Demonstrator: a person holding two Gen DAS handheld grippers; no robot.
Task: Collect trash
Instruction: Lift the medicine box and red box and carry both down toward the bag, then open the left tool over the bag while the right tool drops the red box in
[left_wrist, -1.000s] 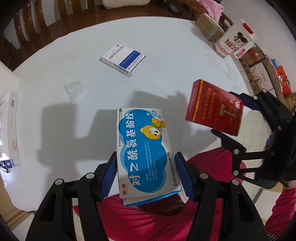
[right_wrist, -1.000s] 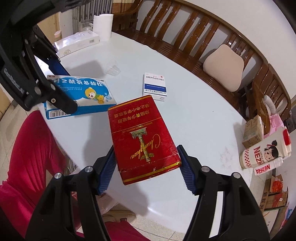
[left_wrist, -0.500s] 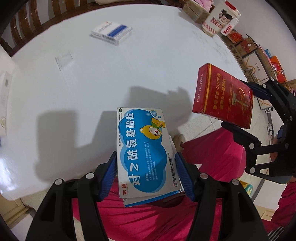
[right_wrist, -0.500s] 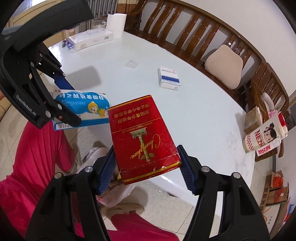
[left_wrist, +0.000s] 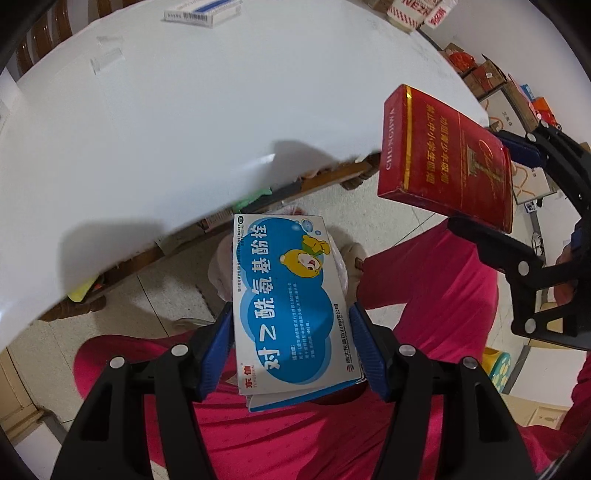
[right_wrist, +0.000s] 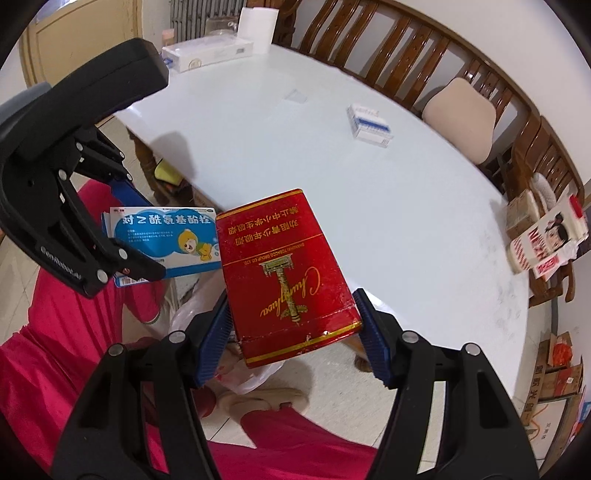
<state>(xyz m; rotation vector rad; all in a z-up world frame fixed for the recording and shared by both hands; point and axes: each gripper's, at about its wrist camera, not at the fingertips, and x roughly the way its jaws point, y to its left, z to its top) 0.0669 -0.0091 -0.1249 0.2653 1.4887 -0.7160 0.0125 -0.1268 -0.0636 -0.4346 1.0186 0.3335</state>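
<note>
My left gripper is shut on a blue-and-white medicine box with a cartoon bear, held past the table edge over the floor. My right gripper is shut on a red cigarette box with gold print; it also shows at the right of the left wrist view as the red box. Below both boxes a white plastic bag lies on the floor by the person's shoes. On the white table remain a blue-striped white box and a small clear plastic cup.
The person's red trousers fill the lower view. A long white box and paper roll stand at the table's far end. A printed drink cup and carton sit by the right edge. Wooden chairs ring the table; cardboard boxes line the wall.
Both grippers have carried their boxes off the tabletop, back past its edge and lower, and now hang over the floor and the bag. Both grips are unchanged.
</note>
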